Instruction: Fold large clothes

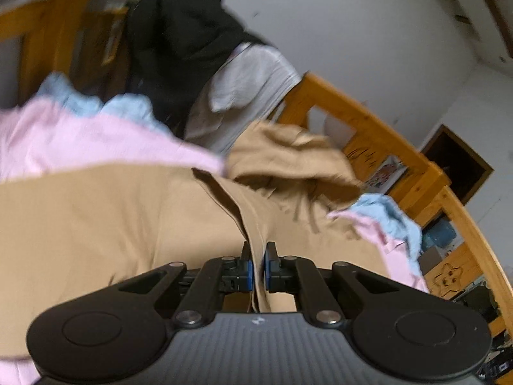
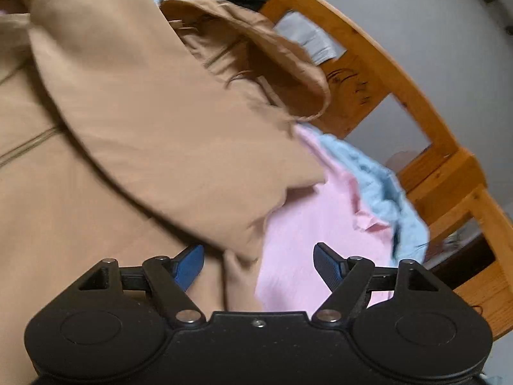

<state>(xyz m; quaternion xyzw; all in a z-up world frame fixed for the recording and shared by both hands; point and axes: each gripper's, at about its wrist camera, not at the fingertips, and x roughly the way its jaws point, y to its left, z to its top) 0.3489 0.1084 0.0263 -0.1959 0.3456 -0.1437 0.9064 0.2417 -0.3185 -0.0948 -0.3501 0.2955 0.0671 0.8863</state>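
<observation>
While my left gripper (image 1: 257, 264) has its fingers (image 1: 245, 266) pressed together on a raised ridge of the tan garment (image 1: 128, 224), my right gripper (image 2: 259, 264) has its fingers (image 2: 189, 264) spread wide with nothing pinched between them; beneath the gap I see a tan edge and the pink cloth (image 2: 307, 224).

The tan garment lies across the bed, on top of pink cloth and a light blue cloth (image 2: 378, 179) that shows along the pink one's far edge. In my right view a broad tan flap (image 2: 166, 112) is folded over the garment's body and ends just beyond the fingers.

Behind the pile, a black garment (image 1: 179, 48) and a grey one (image 1: 250, 77) are draped by the wooden bed rail (image 1: 368, 122).

Through the rail's openings I make out dim shelf-like compartments (image 1: 442, 240) holding a bluish object and other things too blurred for me to tell.
</observation>
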